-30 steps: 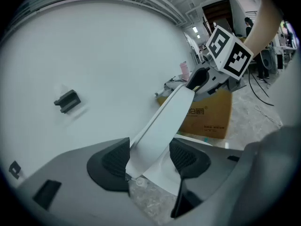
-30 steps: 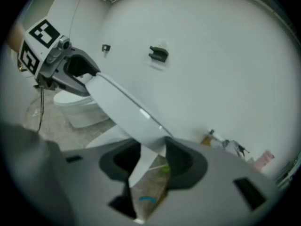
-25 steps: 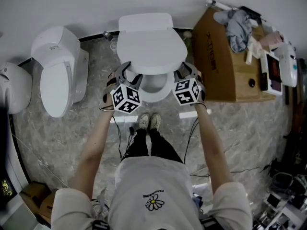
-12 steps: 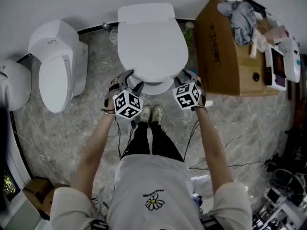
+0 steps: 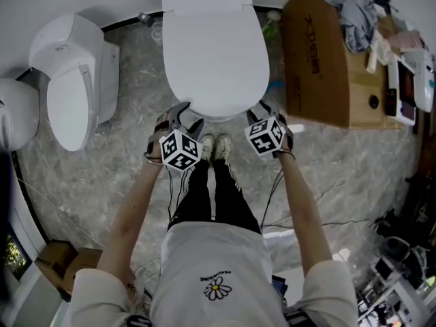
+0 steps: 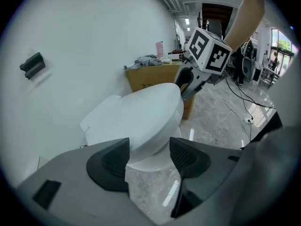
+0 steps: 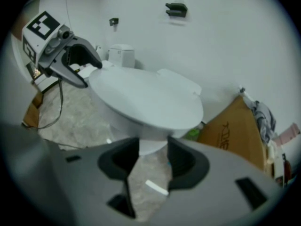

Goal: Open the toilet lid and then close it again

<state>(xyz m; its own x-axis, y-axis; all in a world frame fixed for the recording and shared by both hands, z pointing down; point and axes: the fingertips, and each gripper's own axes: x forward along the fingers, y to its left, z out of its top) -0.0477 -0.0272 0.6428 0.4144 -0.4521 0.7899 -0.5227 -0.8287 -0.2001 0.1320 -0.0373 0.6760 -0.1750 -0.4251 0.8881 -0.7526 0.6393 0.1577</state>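
White toilet lid (image 5: 214, 53) lies shut at 12 o'clock, closing step judged complete; left hand-held gripper (image 5: 189, 114) at its 7 o'clock stands released, right hand-held gripper (image 5: 257, 112) at its 5 o'clock has jaws that have just been opening, both empty; next move: withdraw both clear.

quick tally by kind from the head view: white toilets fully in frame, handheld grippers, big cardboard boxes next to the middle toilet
white ceramic toilets: 2, the middle toilet and the left toilet
grey handheld two-jaw grippers: 2, the left gripper and the right gripper
large brown cardboard box: 1
total: 5
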